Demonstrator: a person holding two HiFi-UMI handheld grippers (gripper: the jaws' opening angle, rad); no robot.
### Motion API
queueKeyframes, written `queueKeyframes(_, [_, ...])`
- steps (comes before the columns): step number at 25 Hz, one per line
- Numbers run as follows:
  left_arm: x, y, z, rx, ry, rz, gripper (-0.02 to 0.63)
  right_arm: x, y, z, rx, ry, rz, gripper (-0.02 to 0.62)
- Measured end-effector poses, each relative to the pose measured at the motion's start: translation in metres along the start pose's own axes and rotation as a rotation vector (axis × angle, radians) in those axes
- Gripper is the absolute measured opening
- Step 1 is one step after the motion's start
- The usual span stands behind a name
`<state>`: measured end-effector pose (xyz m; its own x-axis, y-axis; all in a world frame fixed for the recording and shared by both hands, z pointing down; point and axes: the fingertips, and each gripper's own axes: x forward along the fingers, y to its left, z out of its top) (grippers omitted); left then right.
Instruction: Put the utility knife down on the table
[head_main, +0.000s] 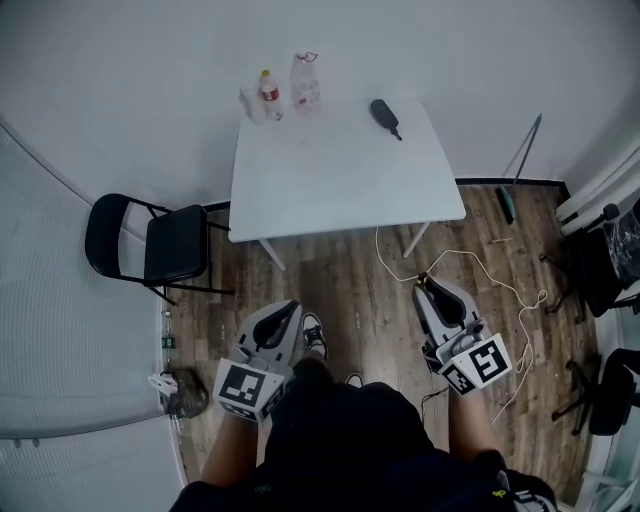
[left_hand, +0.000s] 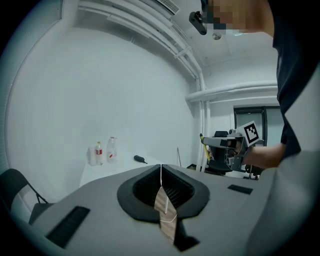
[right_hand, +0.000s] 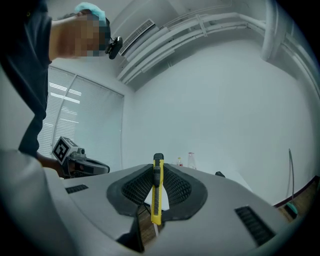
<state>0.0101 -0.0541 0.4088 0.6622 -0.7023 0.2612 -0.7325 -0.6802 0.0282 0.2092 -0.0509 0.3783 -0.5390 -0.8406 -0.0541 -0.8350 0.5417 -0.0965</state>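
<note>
A yellow utility knife (right_hand: 157, 192) stands clamped between the black pads of my right gripper (right_hand: 158, 167), its dark end poking up past the jaw tips. In the head view that gripper (head_main: 428, 287) hovers over the wooden floor, short of the white table (head_main: 340, 170), with a bit of yellow showing at its tips. My left gripper (head_main: 289, 310) hangs at the same height to the left, also short of the table. In its own view the left gripper (left_hand: 161, 171) has its jaws pressed together with nothing between them.
On the table stand a small red-labelled bottle (head_main: 268, 95) and a clear bottle (head_main: 305, 80) at the back left, and a black handled tool (head_main: 385, 115) at the back right. A black folding chair (head_main: 150, 245) stands left. A white cable (head_main: 470, 265) lies on the floor; office chairs (head_main: 610, 260) stand at the right.
</note>
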Motion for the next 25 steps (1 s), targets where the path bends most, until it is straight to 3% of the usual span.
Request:
queueKeyframes(5, [0.060, 0.035, 0.008, -0.016, 0.031, -0.046, 0.023, 0.042, -0.039, -0.003, -0.014, 0.021, -0.035, 0.074])
queueKeyframes(9, [0.111, 0.079, 0.022, -0.015, -0.059, -0.091, 0.023, 0.097, -0.065, -0.004, -0.021, 0.031, -0.046, 0.074])
queueKeyframes(18, [0.190, 0.198, 0.053, -0.015, -0.014, -0.137, 0.023, 0.238, -0.122, 0.004, -0.015, 0.055, -0.088, 0.074])
queueKeyframes(22, [0.210, 0.245, 0.060, -0.012, -0.037, -0.137, 0.023, 0.290, -0.143, -0.009, -0.019, 0.128, -0.127, 0.074])
queueKeyframes(25, [0.221, 0.268, 0.051, -0.032, 0.012, -0.125, 0.023, 0.314, -0.162, -0.032, 0.005, 0.214, -0.162, 0.074])
